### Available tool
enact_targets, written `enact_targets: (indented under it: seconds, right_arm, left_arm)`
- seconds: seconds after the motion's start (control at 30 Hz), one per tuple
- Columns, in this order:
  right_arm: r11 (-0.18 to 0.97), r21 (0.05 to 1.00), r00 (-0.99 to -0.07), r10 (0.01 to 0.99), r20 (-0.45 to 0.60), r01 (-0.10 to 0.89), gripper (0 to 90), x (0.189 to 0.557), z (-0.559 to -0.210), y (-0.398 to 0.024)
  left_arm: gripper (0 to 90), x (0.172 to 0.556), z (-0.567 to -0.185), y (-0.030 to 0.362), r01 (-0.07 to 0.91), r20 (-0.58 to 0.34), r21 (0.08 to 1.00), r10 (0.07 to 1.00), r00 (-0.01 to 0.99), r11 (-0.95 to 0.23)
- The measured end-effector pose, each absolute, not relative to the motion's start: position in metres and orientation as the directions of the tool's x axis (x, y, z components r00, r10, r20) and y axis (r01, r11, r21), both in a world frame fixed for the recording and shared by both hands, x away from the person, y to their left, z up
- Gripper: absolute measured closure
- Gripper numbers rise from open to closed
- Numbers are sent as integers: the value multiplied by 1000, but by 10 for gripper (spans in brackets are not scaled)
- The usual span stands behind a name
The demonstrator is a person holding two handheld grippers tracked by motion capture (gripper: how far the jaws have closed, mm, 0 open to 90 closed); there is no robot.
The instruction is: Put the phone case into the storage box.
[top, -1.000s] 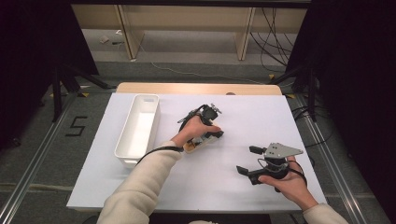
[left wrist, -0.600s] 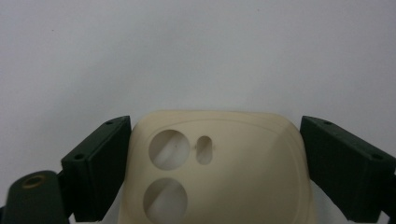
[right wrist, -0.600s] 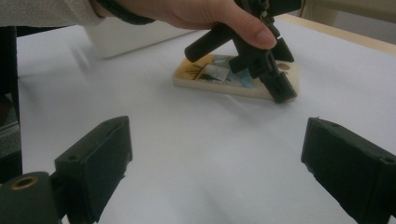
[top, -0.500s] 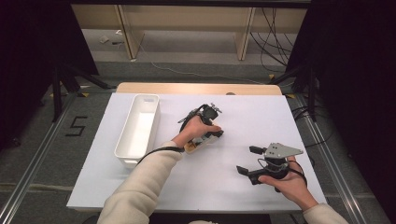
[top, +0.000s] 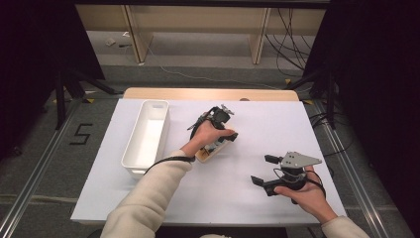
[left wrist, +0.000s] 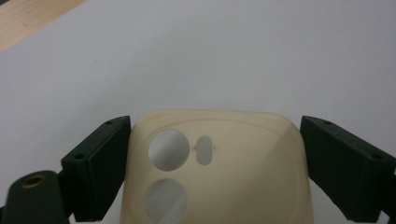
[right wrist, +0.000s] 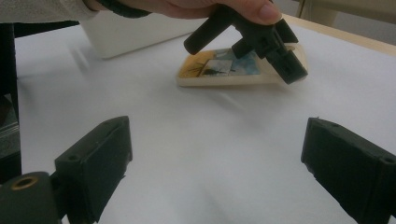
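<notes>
Left gripper [top: 218, 130] over phone case [top: 214, 147], mid-table.
Right gripper [top: 263, 170] well apart; white bin [top: 132, 148] left of case.

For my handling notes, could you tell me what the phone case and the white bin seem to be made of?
The phone case looks like soft, matte cream silicone or rubbery plastic: rounded edges, slightly translucent, smooth camera cutouts. The white bin looks like rigid moulded plastic with a smooth, faintly glossy finish and thin, even walls. Neither can be confirmed by look alone.
</notes>
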State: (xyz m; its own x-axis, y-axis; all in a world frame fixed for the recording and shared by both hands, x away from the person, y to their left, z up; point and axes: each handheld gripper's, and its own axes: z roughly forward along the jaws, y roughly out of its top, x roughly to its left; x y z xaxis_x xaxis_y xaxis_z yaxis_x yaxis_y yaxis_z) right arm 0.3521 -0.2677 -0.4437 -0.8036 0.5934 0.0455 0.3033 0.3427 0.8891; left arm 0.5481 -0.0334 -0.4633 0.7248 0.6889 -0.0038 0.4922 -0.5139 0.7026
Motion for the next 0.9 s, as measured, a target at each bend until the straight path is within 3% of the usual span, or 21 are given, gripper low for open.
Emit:
enact_targets:
  seconds: [0.9]
  right_arm:
    - [340,891,-801,597,42,301,96,352,-443,-268]
  left_arm:
    - [114,532,-429,-15,430,3,816,748,663,-385]
